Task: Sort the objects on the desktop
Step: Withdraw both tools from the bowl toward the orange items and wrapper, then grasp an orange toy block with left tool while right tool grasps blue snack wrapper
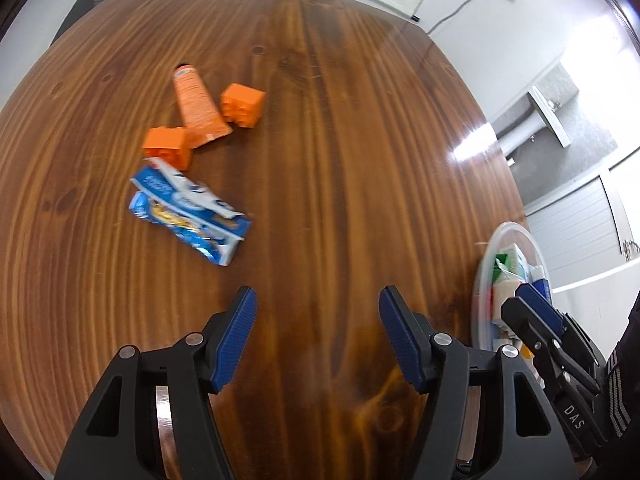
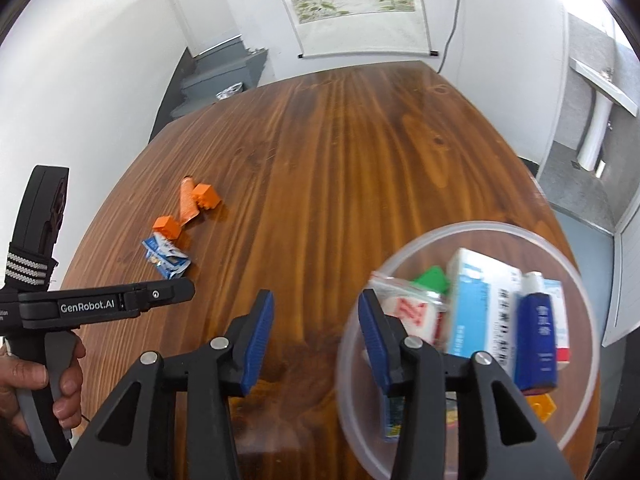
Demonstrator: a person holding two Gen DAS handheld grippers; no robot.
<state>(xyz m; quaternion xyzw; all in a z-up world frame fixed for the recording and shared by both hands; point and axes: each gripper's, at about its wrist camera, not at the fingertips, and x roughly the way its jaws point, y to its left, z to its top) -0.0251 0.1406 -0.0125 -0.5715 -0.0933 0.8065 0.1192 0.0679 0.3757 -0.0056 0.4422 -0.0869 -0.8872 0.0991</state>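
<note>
On the wooden table [image 1: 340, 140] lie an orange tube [image 1: 196, 106], two orange blocks [image 1: 242, 105] [image 1: 168, 146] and a blue snack packet [image 1: 190, 210], grouped at the left. My left gripper [image 1: 318, 320] is open and empty, above bare table, short of the packet. My right gripper [image 2: 316, 332] is open and empty at the left rim of a clear round bowl [image 2: 576, 280]. The bowl holds a white-blue box [image 2: 480, 304], a dark blue bottle [image 2: 536, 340], a green block [image 2: 432, 278] and a bagged item [image 2: 408, 308]. The bowl also shows in the left wrist view [image 1: 486, 256].
The table's right edge runs just beyond the bowl. The other gripper's body [image 2: 104, 304] and the hand holding it sit at the left of the right wrist view. A wall scroll [image 2: 352, 4] hangs behind the table's far edge.
</note>
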